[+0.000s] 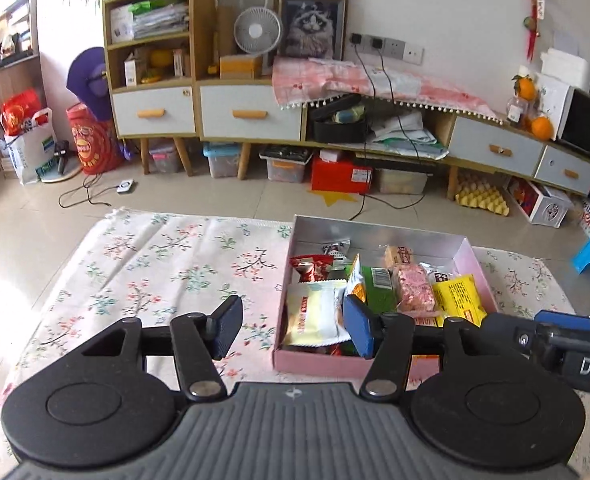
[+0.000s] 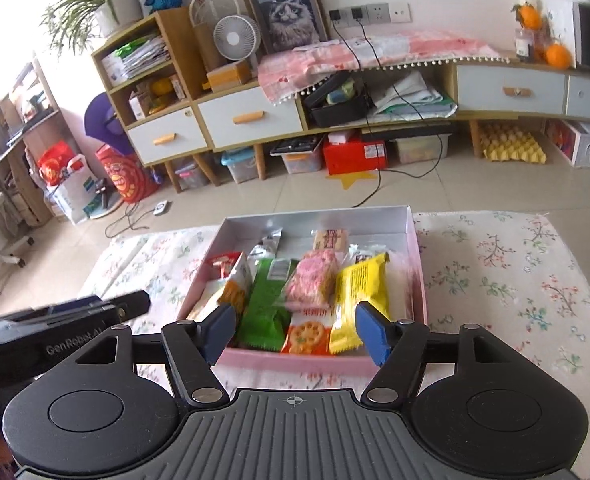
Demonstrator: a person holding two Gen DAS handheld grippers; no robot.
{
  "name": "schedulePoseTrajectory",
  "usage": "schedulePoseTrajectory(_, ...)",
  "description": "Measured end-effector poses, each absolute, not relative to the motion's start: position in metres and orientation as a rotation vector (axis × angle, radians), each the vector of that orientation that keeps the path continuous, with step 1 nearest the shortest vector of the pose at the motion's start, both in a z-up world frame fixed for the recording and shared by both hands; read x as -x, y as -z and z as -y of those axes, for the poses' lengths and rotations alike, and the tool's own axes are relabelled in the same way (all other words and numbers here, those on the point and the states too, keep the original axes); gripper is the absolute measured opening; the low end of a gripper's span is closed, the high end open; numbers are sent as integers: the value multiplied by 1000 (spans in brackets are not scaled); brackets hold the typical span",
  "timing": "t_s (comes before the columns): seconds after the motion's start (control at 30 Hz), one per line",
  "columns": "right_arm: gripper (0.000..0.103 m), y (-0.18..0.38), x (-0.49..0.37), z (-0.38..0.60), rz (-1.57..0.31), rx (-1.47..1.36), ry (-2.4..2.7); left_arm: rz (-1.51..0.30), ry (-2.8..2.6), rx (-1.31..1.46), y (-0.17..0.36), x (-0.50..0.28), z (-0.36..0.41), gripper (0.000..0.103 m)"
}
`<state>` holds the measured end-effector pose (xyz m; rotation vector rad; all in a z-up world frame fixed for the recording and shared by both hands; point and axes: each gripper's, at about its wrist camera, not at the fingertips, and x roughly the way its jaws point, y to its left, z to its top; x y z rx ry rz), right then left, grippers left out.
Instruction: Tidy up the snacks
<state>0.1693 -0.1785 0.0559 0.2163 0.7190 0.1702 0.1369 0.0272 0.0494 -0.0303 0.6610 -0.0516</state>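
A pink box (image 1: 315, 362) with a silver inside stands on the floral cloth and holds several snack packets: a yellow one (image 1: 459, 294), a pink one (image 1: 413, 288), a green one (image 1: 379, 290), a cream one (image 1: 315, 314) and a red one (image 1: 311, 268). My left gripper (image 1: 293, 330) is open and empty, low at the box's near left corner. In the right wrist view the box (image 2: 295, 362) lies straight ahead with the yellow packet (image 2: 359, 294) and green packet (image 2: 265, 306) upright. My right gripper (image 2: 299, 330) is open and empty at the box's near wall.
The floral cloth (image 1: 155, 268) covers the table left of the box and also right of it (image 2: 507, 280). The other gripper's body shows at the right edge (image 1: 567, 344) and at the left edge (image 2: 55, 320). Cabinets and floor clutter stand behind.
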Motion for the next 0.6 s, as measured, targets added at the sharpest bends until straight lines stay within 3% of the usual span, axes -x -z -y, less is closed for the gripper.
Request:
schedulePoseTrajectory(0.27, 76, -65, -113, 166, -658, -138, -125, -632, 41, 20, -51, -90, -21, 59)
schedulePoseTrajectory(0.53, 87, -55, -50, 168, -648, -83, -90, -597, 52, -43, -44, -40, -17, 74)
schedulePoseTrajectory(0.6, 88, -51, -39, 168, -665, -78, -90, -564, 63, -34, -50, -38, -19, 84)
